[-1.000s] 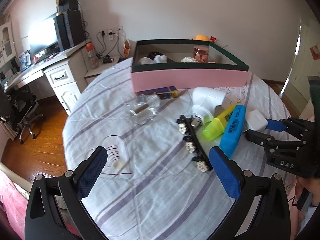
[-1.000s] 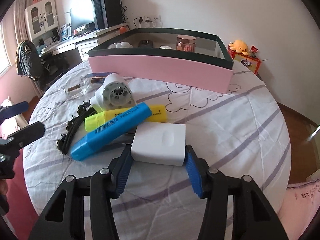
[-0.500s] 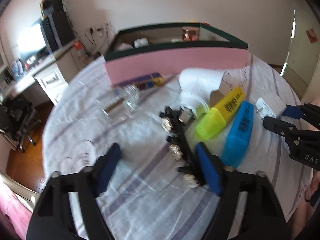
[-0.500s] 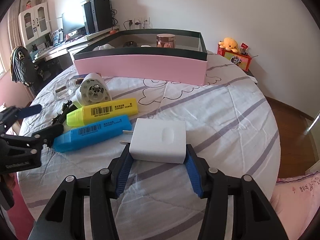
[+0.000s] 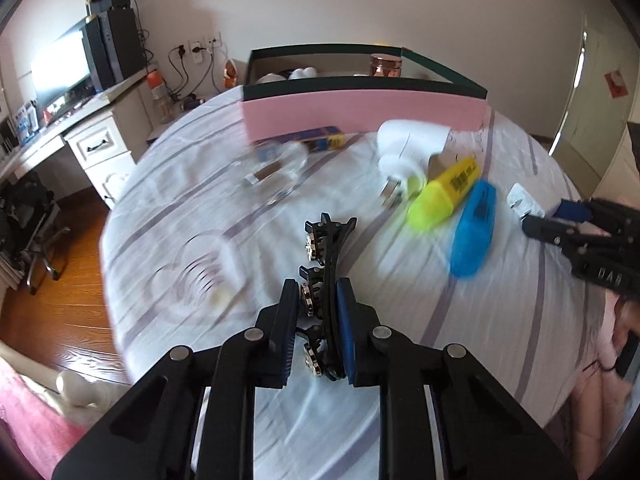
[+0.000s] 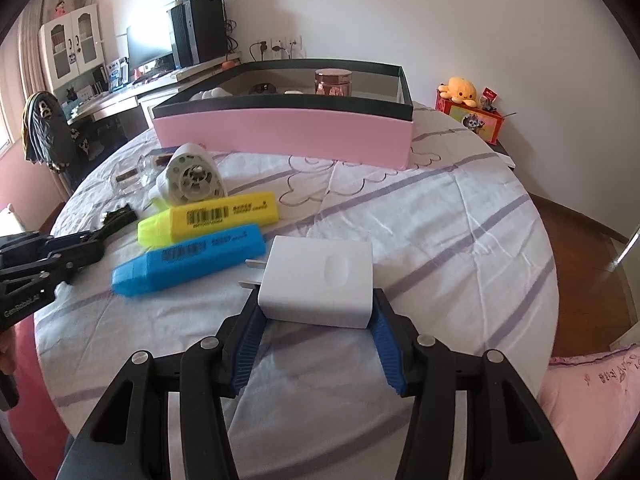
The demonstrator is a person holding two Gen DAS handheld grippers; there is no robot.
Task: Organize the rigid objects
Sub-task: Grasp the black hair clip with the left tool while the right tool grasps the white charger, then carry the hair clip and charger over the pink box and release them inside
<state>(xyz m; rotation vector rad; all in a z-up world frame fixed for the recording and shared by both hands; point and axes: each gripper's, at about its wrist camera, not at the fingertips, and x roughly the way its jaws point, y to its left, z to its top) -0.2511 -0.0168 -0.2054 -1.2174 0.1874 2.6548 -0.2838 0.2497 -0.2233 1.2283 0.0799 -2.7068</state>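
**Black hair clip and white charger: both gripped, neither yet boxed**

Black plastic, curved, set with small pale jewelled studs along one side: the hair clip (image 5: 325,276) sits at lower centre of the left wrist view, pinched between the blue pads of the left tool (image 5: 318,320), whose jaws have just closed onto it. It lies on the striped cloth of the table (image 5: 400,360).

White, glossy, block-shaped, two metal prongs on its left face: the charger (image 6: 320,280) stands at centre of the right wrist view, clamped on both sides by the right tool (image 6: 316,344).

Step in hand, as judged: pick-up, both items secured but not yet carried.

Next move calls for: lifting each clear of the cloth and over the dark rim of the pink box (image 6: 288,136) at upper centre, which already holds a copper-lidded jar (image 6: 333,82) and other small items. The thin clip may pivot in the grip.

Remaining on the table:
- yellow highlighter (image 6: 208,218)
- blue highlighter (image 6: 188,258)
- white round device (image 6: 192,178)
- clear glass bottle (image 5: 280,168), blurred
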